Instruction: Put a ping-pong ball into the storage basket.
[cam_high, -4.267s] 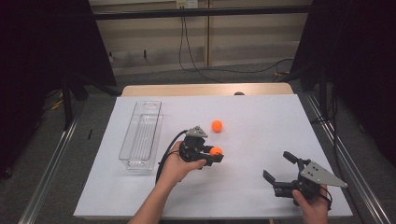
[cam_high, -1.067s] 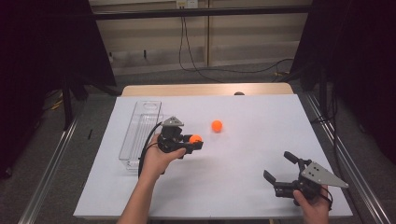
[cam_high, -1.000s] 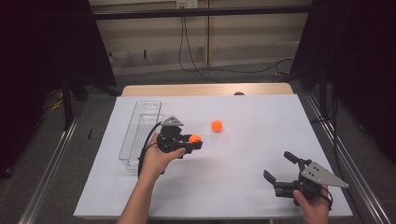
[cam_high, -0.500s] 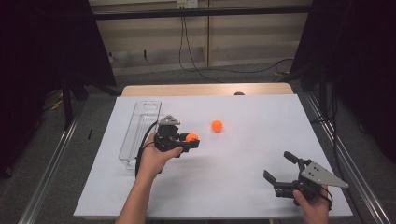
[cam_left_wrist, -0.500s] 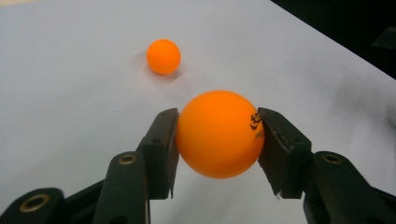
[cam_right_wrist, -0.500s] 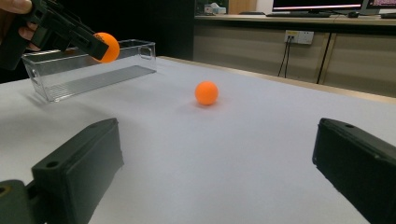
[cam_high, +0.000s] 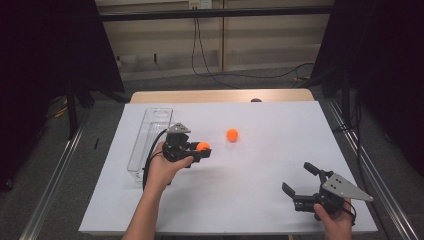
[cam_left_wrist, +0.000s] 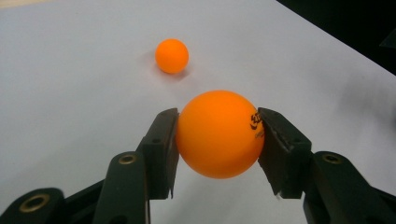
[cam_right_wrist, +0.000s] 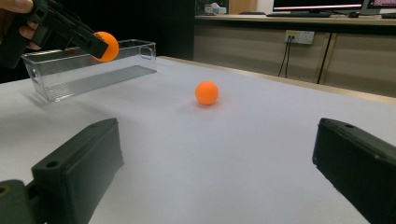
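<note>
Left hand-held gripper (cam_high: 200, 150) is pinching an orange ball (cam_left_wrist: 219, 134) btwn both jaws, held up off the desk (cam_high: 260, 175) a bit left of frame center, just beside the clear bin (cam_high: 150, 135). Right hand-held gripper (cam_high: 300, 186), lower right, sits spread w/ nothing in it. Second ball (cam_high: 232, 134) lies loose near center. Risk imo: smooth round ball, so a skewed squeeze could pop it out & it'd roll off. Left gripper view shows pad contact + the ball's printed logo; high view can't.
</note>
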